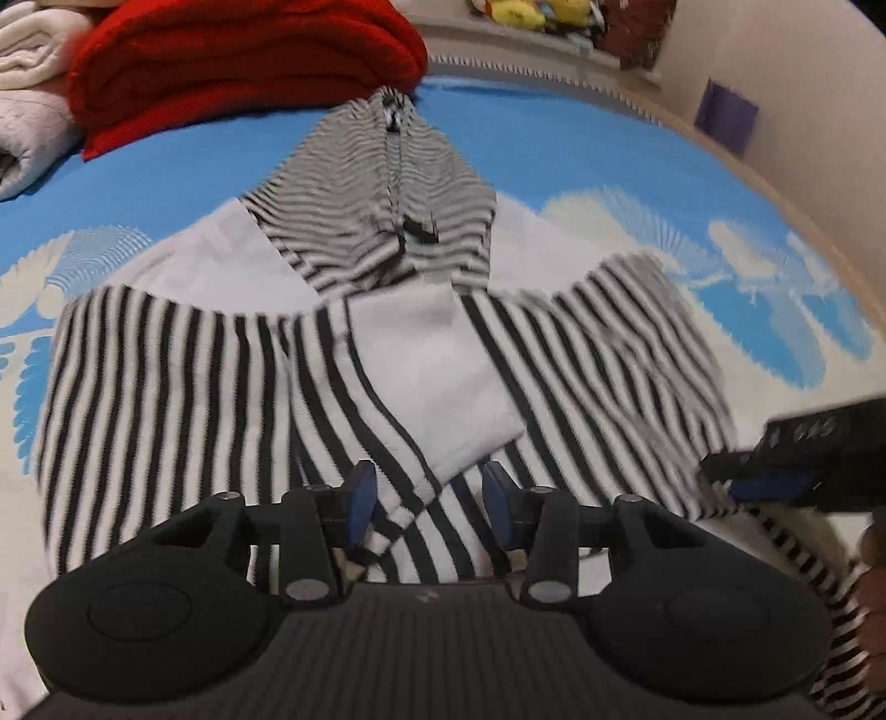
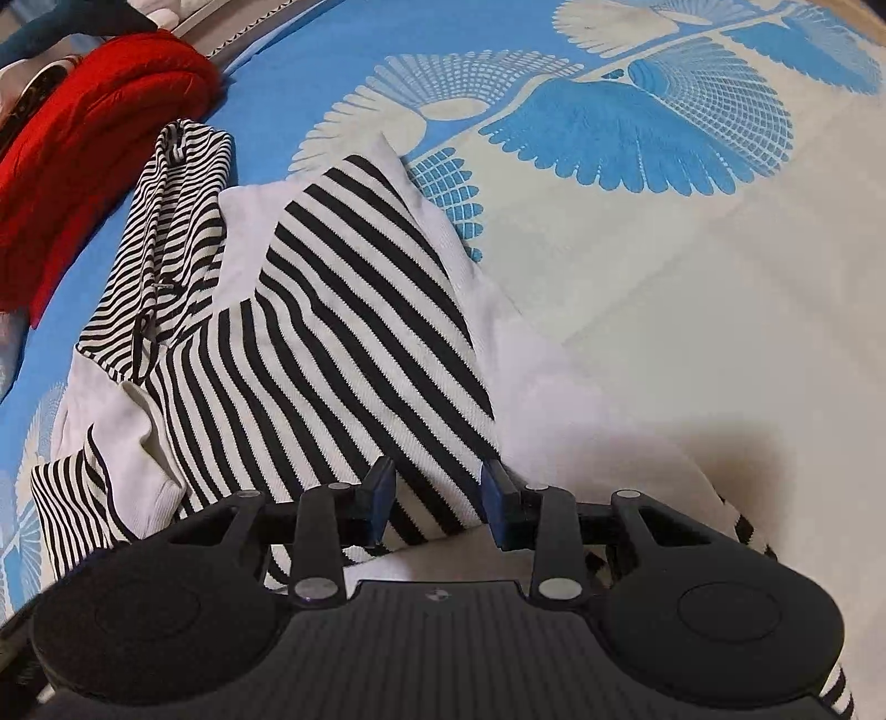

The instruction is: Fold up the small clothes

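Left gripper (image 1: 429, 501) low over near hem of striped top (image 1: 166, 399), jaws apart, cloth lying between the pads but not pinched. Right gripper (image 2: 437, 501) likewise parted, straddling a folded striped corner, nothing clamped. Top spread on bedsheet (image 2: 692, 310), sleeves already crossed inward over white body, hood (image 1: 382, 183) at far end. Beyond that, red blanket (image 1: 232, 61), then pale towels (image 1: 33, 83) at left.

Step in hand, likely: grip near hem at both sides and fold bottom up toward hood. To do well: close both pads on full hem thickness, same depth each side, lift together, keep sleeves from sliding off, lay edge square below hood.

Left view only: right gripper seen from outside at right edge, hood from front, toys on far shelf (image 1: 554, 33). Right view only: right side edge of top, white flank bunched at left, bird print on bedsheet clear of cloth.
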`<state>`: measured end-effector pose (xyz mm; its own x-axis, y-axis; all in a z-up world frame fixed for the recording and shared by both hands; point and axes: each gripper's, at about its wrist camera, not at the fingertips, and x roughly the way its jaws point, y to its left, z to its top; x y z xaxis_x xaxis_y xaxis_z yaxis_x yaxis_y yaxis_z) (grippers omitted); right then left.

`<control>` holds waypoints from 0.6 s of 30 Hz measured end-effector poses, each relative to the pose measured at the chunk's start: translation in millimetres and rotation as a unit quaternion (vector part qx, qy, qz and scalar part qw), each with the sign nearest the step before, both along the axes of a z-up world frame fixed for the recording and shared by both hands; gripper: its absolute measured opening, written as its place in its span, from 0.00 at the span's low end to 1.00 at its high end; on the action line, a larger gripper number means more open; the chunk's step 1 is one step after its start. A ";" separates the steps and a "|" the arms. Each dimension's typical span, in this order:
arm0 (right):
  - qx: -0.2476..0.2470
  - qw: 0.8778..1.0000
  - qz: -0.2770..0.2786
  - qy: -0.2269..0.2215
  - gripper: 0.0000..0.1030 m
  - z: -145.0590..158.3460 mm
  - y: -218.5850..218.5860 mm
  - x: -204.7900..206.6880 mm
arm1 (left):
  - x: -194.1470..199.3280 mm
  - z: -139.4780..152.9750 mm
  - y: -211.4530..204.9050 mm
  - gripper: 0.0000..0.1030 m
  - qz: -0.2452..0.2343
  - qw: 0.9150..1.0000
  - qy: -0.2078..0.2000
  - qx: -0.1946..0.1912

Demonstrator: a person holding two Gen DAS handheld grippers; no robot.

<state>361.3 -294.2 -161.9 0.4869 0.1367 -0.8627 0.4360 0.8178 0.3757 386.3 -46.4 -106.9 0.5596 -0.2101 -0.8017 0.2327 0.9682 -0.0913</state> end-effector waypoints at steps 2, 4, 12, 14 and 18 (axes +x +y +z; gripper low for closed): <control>0.003 1.000 -0.001 0.000 0.34 -0.7 -1.6 -0.1 | 2.2 -11.2 -7.5 0.47 -0.003 1.000 0.009 0.027; 0.004 1.000 0.000 0.002 0.34 -1.5 -1.9 0.6 | 4.0 -17.4 -9.6 0.47 -0.002 0.999 0.006 0.038; 0.000 1.000 -0.005 0.006 0.34 -1.7 0.2 2.4 | -21.6 40.7 66.4 0.12 0.254 0.966 -0.008 -0.048; -0.004 1.000 -0.005 0.007 0.34 -1.1 1.4 2.9 | -31.8 33.1 80.8 0.27 0.282 0.955 0.038 -0.084; -0.010 1.000 -0.007 0.007 0.34 0.0 2.5 3.2 | -33.8 20.1 116.7 0.36 0.337 0.928 0.080 -0.137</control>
<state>364.6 -291.8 -161.9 0.4768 0.1127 -0.8718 0.4532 0.8183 0.3536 352.5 70.3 -86.7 0.5165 -0.0637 -0.8539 -0.4551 0.8243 -0.3367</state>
